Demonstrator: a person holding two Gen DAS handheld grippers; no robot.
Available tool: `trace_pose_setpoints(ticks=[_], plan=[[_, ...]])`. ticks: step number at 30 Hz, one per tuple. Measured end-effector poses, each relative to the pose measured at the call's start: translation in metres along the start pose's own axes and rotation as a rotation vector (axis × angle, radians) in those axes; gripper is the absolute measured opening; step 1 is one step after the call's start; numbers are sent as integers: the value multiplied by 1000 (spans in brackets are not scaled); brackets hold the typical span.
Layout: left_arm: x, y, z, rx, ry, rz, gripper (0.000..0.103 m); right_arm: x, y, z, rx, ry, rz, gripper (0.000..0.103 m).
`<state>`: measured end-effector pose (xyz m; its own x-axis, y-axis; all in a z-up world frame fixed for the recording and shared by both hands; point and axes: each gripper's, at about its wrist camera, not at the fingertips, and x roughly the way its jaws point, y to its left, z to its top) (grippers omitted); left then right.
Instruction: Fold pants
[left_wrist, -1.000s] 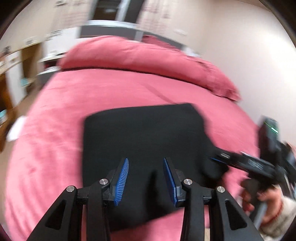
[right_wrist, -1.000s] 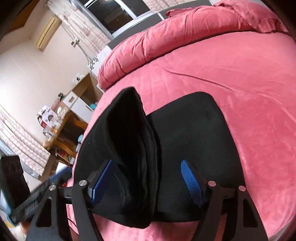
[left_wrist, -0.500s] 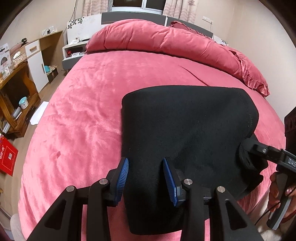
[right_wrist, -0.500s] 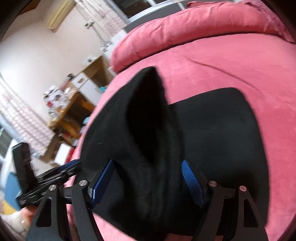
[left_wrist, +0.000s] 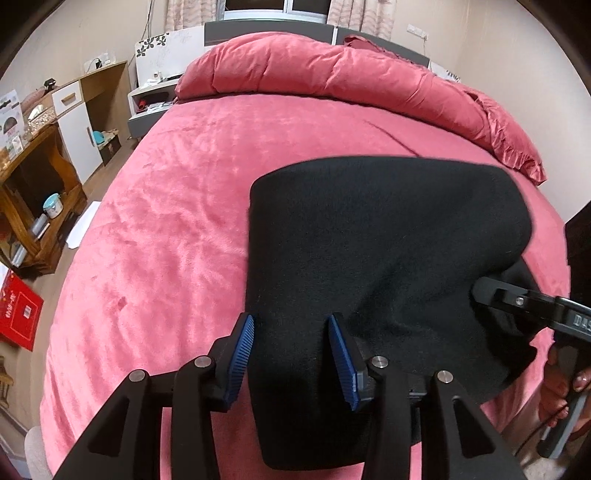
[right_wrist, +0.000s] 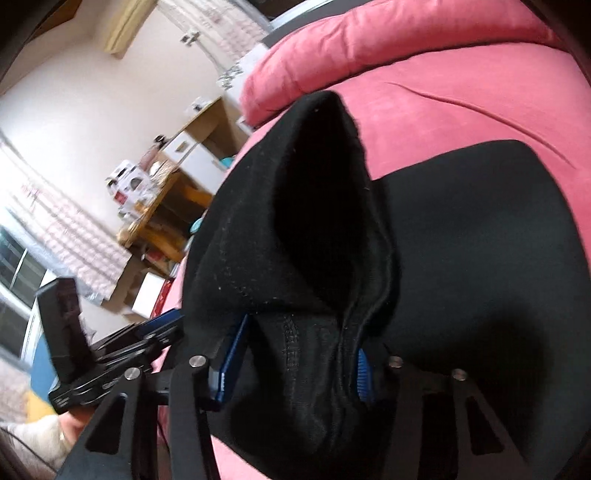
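My right tool (right_wrist: 295, 354), just closing, pinches one pair of black pants (right_wrist: 480, 258), a raised fold only its view shows, while my left tool (left_wrist: 291, 354) straddles the edge ungripped.

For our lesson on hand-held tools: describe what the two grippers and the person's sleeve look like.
Both the left gripper and right gripper have matte black angular fingers with silver screw heads and ribbed blue pads. The right gripper's black body carries white lettering, only partly legible, above a grey handle. A cream fuzzy sleeve shows at one wrist.
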<state>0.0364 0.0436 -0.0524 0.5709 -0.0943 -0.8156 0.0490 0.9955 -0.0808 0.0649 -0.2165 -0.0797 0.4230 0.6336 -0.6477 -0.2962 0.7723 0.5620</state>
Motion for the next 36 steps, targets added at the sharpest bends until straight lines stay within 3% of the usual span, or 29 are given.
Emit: trace_pose_setpoints(ticks=[1, 2, 7, 11, 16, 19, 22, 27, 29, 31, 33, 36], plan=[[1, 2, -1, -8, 3, 2, 43, 0, 2, -1, -6, -1, -1, 26], [2, 2, -1, -15, 4, 0, 43, 1, 4, -1, -5, -5, 0, 18], [-2, -4, 4, -1, 5, 8, 43, -23, 22, 5, -32, -70, -15, 15], [-14, -23, 12, 48, -28, -16, 43, -62, 42, 17, -86, -159, 11, 14], [-23, -75, 23, 200, -69, -70, 43, -103, 39, 24, -119, -227, -19, 14], [-10, -98, 26, 251, -44, -93, 43, -114, 16, 22, -94, -242, -91, 14], [12, -121, 22, 326, -3, -87, 43, -107, -20, 15, 12, -214, -140, 14], [28, -148, 9, 484, -36, -34, 44, -86, -69, -2, 131, -159, -230, 17], [29, -148, 8, 495, -42, -22, 44, -85, -78, -2, 169, -161, -231, 17], [22, -141, 13, 461, -25, -47, 44, -90, -68, 4, 178, -176, -245, 25], [14, -132, 22, 414, -18, -65, 44, -104, -49, 13, 85, -236, -335, 26], [7, -120, 36, 374, -64, -13, 45, -124, -14, 29, -83, -320, -385, 26]])
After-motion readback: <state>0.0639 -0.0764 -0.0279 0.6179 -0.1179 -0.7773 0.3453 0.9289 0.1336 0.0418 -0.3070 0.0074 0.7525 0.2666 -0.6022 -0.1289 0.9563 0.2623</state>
